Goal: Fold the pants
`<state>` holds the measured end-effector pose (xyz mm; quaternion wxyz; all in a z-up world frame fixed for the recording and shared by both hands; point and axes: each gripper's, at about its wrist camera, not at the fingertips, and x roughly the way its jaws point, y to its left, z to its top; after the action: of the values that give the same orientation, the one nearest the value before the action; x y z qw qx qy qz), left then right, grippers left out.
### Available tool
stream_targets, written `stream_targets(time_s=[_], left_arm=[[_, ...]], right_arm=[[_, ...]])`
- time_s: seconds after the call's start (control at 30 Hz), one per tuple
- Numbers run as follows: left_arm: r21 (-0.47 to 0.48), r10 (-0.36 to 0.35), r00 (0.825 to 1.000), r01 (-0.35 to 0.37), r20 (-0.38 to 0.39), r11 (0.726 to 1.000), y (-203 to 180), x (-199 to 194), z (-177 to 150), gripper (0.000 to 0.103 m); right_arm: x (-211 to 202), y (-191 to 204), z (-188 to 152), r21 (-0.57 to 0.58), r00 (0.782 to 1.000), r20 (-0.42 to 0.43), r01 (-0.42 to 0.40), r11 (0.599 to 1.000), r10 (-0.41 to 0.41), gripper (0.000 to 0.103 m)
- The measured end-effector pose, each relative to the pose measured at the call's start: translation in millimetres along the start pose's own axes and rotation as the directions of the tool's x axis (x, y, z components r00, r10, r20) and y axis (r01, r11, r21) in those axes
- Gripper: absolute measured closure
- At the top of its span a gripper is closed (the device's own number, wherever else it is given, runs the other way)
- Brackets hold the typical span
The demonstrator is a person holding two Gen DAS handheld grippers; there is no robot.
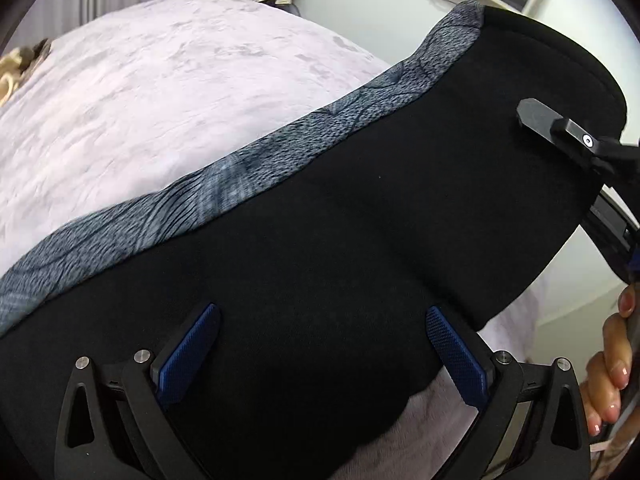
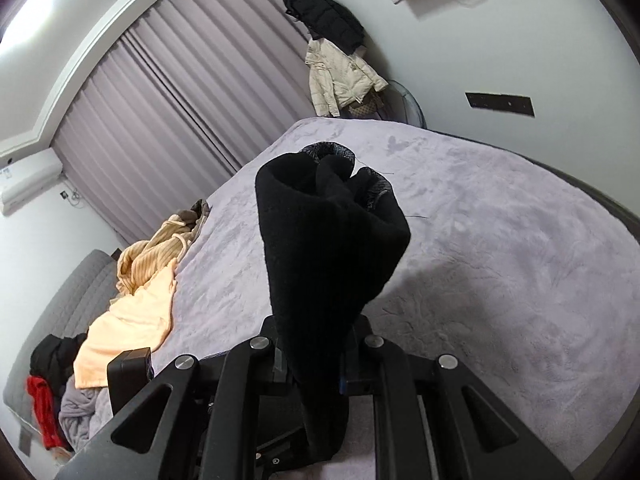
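My right gripper (image 2: pixel 316 364) was pinched on a bunch of the black pants (image 1: pixel 340 240), held above the bed (image 1: pixel 160 100). My left gripper (image 1: pixel 324 344) stood spread at six o'clock, the pants stretching toward two o'clock.

Lilac bed (image 2: pixel 500 240) – yellow garment (image 2: pixel 136 304), clothes heap (image 2: pixel 60 392)

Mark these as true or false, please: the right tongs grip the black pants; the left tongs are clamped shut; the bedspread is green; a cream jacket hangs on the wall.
1. The right tongs grip the black pants. True.
2. The left tongs are clamped shut. False: the blue pads stand wide apart.
3. The bedspread is green. False: pale lilac.
4. A cream jacket hangs on the wall. True.
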<state>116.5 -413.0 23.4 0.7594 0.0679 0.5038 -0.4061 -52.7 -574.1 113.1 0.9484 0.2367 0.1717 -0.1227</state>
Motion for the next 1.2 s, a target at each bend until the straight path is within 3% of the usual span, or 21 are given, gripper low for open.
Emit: stream_targets(time_s=[0.1, 0.23, 0.33, 0.5, 0.57, 0.63, 0.73, 0.77, 0.8, 0.93, 1.0, 1.07, 1.1, 1.17, 1.2], left_arm=[[-0.059, -0.025, 0.999, 0.027, 0.026, 0.998, 18.9, -27.3, -8.4, 0.0], [-0.112, 0.035, 0.994, -0.023, 0.104, 0.993, 57.6, -75.8, -30.0, 0.0], [-0.191, 0.126, 0.98, -0.096, 0.152, 0.977, 97.0, -111.8, -53.2, 0.0], [-0.307, 0.315, 0.935, -0.255, 0.165, 0.917, 167.2, -161.8, -94.6, 0.0], [-0.35, 0.353, 0.924, -0.286, 0.146, 0.892, 191.8, -172.8, -109.1, 0.0], [-0.392, 0.365, 0.922, -0.29, 0.131, 0.873, 209.7, -179.2, -121.9, 0.0], [-0.411, 0.369, 0.921, -0.29, 0.127, 0.864, 220.6, -180.3, -138.9, 0.0], [-0.41, 0.372, 0.919, -0.293, 0.127, 0.864, 219.3, -180.1, -144.3, 0.0], [-0.408, 0.374, 0.919, -0.295, 0.126, 0.864, 219.2, -179.6, -147.4, 0.0], [-0.412, 0.342, 0.929, -0.259, 0.141, 0.874, 221.8, -172.7, -143.6, 0.0], [-0.403, 0.312, 0.937, -0.227, 0.158, 0.886, 216.3, -175.1, -141.9, 0.0], [-0.383, 0.267, 0.947, -0.182, 0.181, 0.906, 204.2, -175.1, -138.0, 0.0], [-0.37, 0.239, 0.953, -0.157, 0.188, 0.916, 199.7, -173.3, -133.3, 0.0], [-0.34, 0.159, 0.965, -0.082, 0.208, 0.937, 190.8, -173.9, -127.6, 0.0], [-0.326, 0.112, 0.969, -0.036, 0.219, 0.945, 187.2, -174.3, -124.0, 0.0]], right_arm=[[-7.4, 25.9, 0.4, -0.062, 1.0, -0.009, -0.013, 0.998, 0.012, 0.087], [-14.2, 82.2, -10.9, -0.244, 0.999, -0.034, -0.013, 0.97, 0.004, 0.087], [-8.6, 130.4, -32.5, -0.39, 0.998, -0.064, -0.011, 0.921, -0.015, 0.087], [34.5, 196.5, -106.5, -0.588, 0.982, -0.145, 0.014, 0.809, -0.122, 0.08], [60.4, 220.5, -148.3, -0.692, 0.965, -0.163, 0.038, 0.721, -0.207, 0.076], [86.7, 235.7, -191.4, -0.806, 0.939, -0.156, 0.06, 0.589, -0.308, 0.073], [93.7, 256.3, -249.7, -0.938, 0.915, 0.019, 0.156, 0.309, -0.404, 0.068], [88.7, 261.8, -257.9, -0.952, 0.918, 0.051, 0.164, 0.26, -0.393, 0.068], [81.6, 266.8, -260.4, -0.957, 0.927, 0.042, 0.144, 0.251, -0.372, 0.06], [43.8, 277.3, -237.3, -0.921, 0.962, -0.076, 0.033, 0.388, -0.262, 0.046], [27.8, 270.8, -210.4, -0.834, 0.966, -0.18, -0.049, 0.55, -0.186, 0.04], [19.4, 250.5, -179.2, -0.649, 0.952, -0.3, -0.16, 0.744, -0.058, 0.04], [19.3, 238.7, -167.3, -0.538, 0.939, -0.344, -0.2, 0.819, 0.004, 0.04], [23.4, 203.0, -149.2, -0.286, 0.907, -0.406, -0.243, 0.927, 0.113, 0.043], [27.7, 184.9, -143.3, -0.174, 0.893, -0.423, -0.245, 0.954, 0.152, 0.051]])
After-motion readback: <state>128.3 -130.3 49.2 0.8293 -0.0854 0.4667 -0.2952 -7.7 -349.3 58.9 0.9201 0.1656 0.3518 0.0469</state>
